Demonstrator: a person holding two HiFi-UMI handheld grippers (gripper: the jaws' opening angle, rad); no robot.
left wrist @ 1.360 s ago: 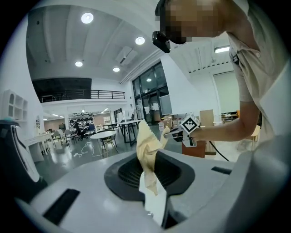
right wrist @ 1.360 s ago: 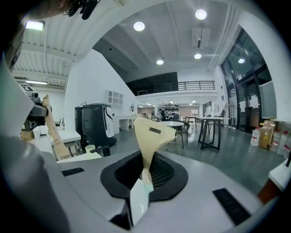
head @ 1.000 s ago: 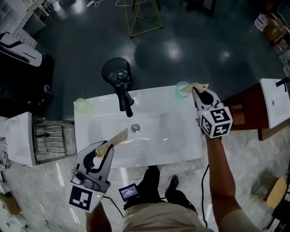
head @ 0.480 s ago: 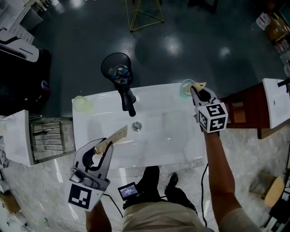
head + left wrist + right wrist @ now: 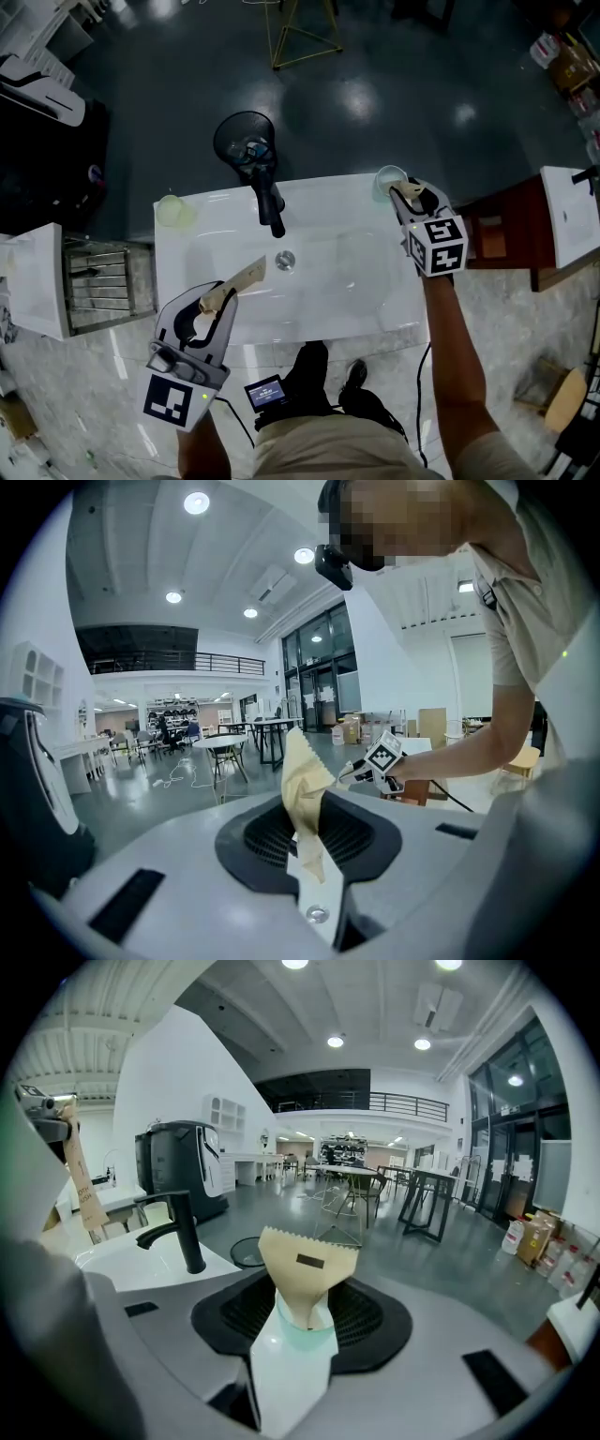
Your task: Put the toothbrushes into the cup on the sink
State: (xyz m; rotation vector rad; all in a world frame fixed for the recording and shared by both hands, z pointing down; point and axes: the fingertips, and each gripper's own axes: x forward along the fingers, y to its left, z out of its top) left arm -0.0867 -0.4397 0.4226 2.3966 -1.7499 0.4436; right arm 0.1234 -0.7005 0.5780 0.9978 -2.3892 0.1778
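Observation:
A white sink point(image 5: 356, 281) carries a black faucet point(image 5: 270, 208) and a pale green cup point(image 5: 387, 180) at its back right corner. My right gripper point(image 5: 405, 195) sits at that cup; its jaws have just been opening. A paper-wrapped toothbrush point(image 5: 305, 1279) stands in the cup point(image 5: 298, 1335) between the open jaws. At the sink's front left, my left gripper point(image 5: 217, 305) is shut on a second paper-wrapped toothbrush point(image 5: 246, 277), which points out over the basin. The left gripper view shows this toothbrush point(image 5: 305, 799) pinched between the jaws.
A second pale cup point(image 5: 172, 211) stands at the sink's back left corner. A black mesh bin point(image 5: 244, 145) sits on the floor behind the faucet. A dark red cabinet point(image 5: 497, 225) and another basin point(image 5: 567, 211) flank the right, and a rack point(image 5: 98, 281) the left.
My right gripper sank toward the green cup with its toothbrush, and the wrapper's top dropped down into the cup. The left gripper and its toothbrush kept still.

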